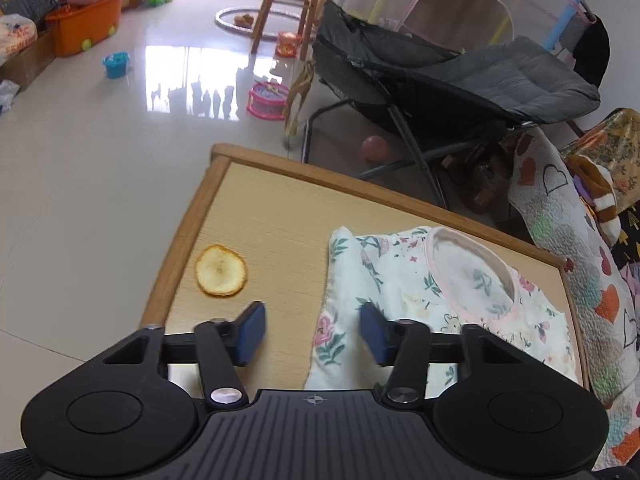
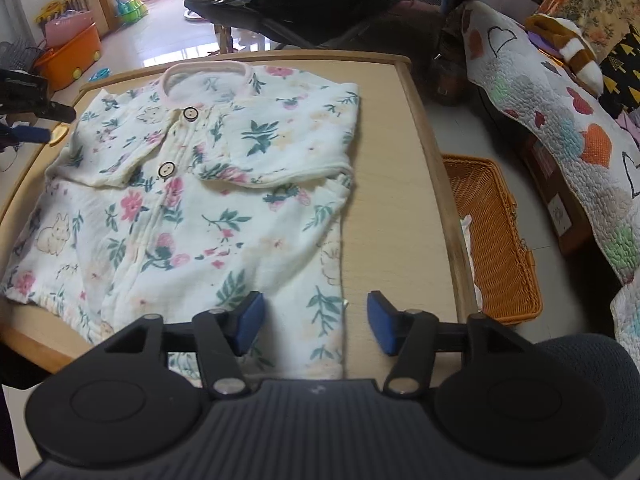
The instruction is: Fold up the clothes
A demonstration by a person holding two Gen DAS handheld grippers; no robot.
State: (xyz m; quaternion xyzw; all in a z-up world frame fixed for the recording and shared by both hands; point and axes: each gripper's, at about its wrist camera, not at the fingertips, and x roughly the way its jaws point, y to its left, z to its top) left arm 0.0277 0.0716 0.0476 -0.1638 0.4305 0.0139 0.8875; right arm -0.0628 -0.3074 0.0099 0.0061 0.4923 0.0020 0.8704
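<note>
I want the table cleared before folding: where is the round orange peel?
In the left wrist view the peel lies on the table near its left edge, left of the shirt.
</note>
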